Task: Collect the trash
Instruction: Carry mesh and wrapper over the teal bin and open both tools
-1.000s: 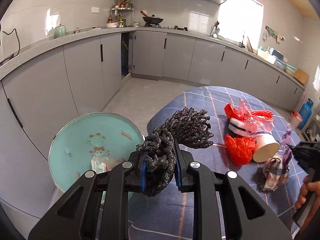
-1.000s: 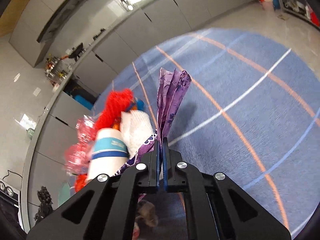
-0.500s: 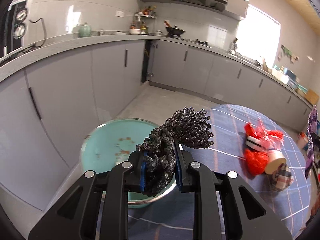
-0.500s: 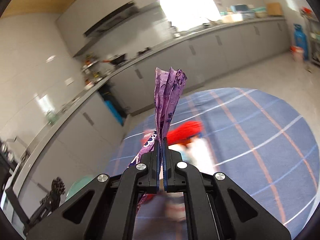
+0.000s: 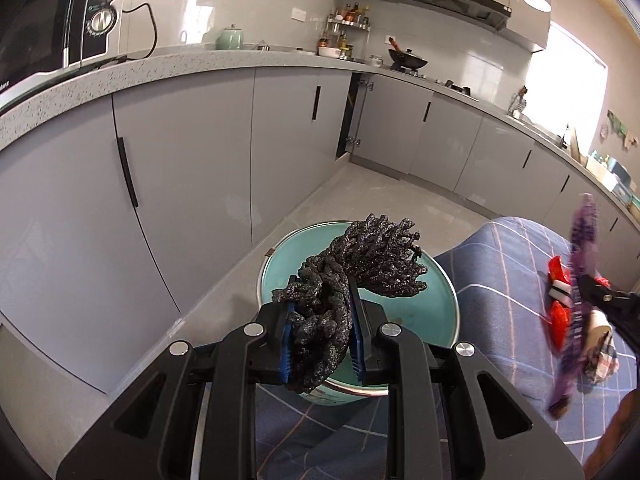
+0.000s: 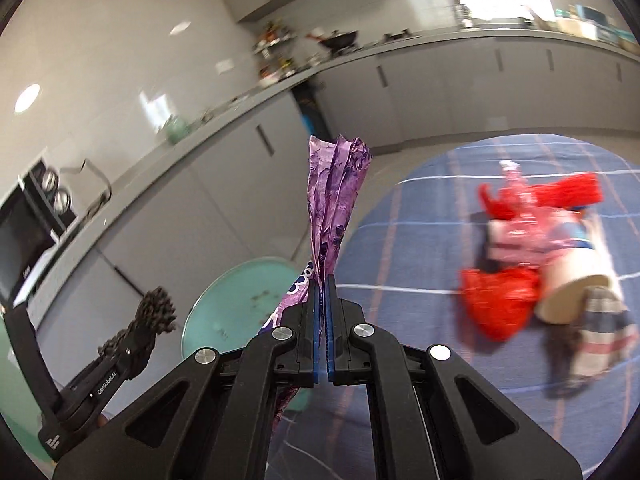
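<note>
Left gripper point(image 5: 320, 344): jaws are clamped on a black bristly clump point(image 5: 352, 276), held directly over the open teal bin point(image 5: 444, 320). The clump is judged light, springy and loosely tangled; it is pinched at its dense lower bundle, the fanned end left free.

Right gripper point(image 6: 323, 328): jaws are pressed fully together on a purple wrapper point(image 6: 336, 200), pinched near its middle, the upper half standing upright, beside the bin. The film is judged thin, limp and slippery, so a tight pinch is needed.

Red bags point(image 6: 496, 304), a paper cup point(image 6: 576, 284) and a checked cloth point(image 6: 604, 332) are left on the blue tablecloth point(image 6: 420, 240).
</note>
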`<state>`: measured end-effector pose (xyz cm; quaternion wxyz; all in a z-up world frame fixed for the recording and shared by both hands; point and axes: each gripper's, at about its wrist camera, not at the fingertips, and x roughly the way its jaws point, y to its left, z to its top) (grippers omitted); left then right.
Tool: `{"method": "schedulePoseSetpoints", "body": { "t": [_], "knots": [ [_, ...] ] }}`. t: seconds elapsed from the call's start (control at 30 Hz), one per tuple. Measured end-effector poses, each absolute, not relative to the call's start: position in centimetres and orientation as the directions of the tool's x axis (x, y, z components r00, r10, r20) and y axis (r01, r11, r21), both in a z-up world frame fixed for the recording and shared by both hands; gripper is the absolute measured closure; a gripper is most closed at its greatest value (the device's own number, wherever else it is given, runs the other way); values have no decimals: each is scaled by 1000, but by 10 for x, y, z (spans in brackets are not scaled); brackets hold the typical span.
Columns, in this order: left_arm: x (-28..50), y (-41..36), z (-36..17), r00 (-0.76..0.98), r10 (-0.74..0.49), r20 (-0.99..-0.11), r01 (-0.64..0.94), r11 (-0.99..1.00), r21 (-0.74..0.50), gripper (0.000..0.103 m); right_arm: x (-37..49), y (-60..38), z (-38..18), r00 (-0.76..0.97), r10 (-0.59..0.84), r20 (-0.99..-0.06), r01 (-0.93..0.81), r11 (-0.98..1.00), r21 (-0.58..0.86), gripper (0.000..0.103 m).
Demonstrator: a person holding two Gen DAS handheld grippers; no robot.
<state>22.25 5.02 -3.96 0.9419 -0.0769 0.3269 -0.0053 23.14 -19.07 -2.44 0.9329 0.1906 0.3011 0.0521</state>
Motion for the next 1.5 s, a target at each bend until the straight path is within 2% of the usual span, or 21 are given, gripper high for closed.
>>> {"method": "schedulePoseSetpoints", "body": {
  "t": [0.7,1.2,1.27,1.33,1.37,1.4,1.43,1.5],
  "knots": [
    [288,52,-85,719,-54,-693,-72,986,-151,81,340,-94,-83,707,213,-674,-119,976,183,99],
    [315,45,-109,669,-22,-743,-96,989,-115,81,359,-83,-113,625,233,-745,-159,972,171,99],
    [315,46,-111,664,-21,-748,-96,989,-114,78,358,-80,-114,615,249,-748,-177,968,176,95],
    [315,46,-111,665,-17,-747,-95,990,-107,75,357,-80,-112,613,270,-742,-193,963,191,87],
    [315,46,-110,666,-14,-745,-96,990,-104,72,354,-82,-109,620,270,-737,-192,963,191,75],
    [314,46,-108,670,-8,-742,-98,990,-99,62,352,-83,-107,629,267,-730,-187,964,191,69],
    [314,47,-107,673,1,-740,-104,990,-94,52,350,-87,-104,640,264,-722,-179,965,194,68],
    [310,47,-104,682,17,-731,-112,990,-82,49,345,-95,-98,654,265,-708,-160,964,213,68]
  ]
}}
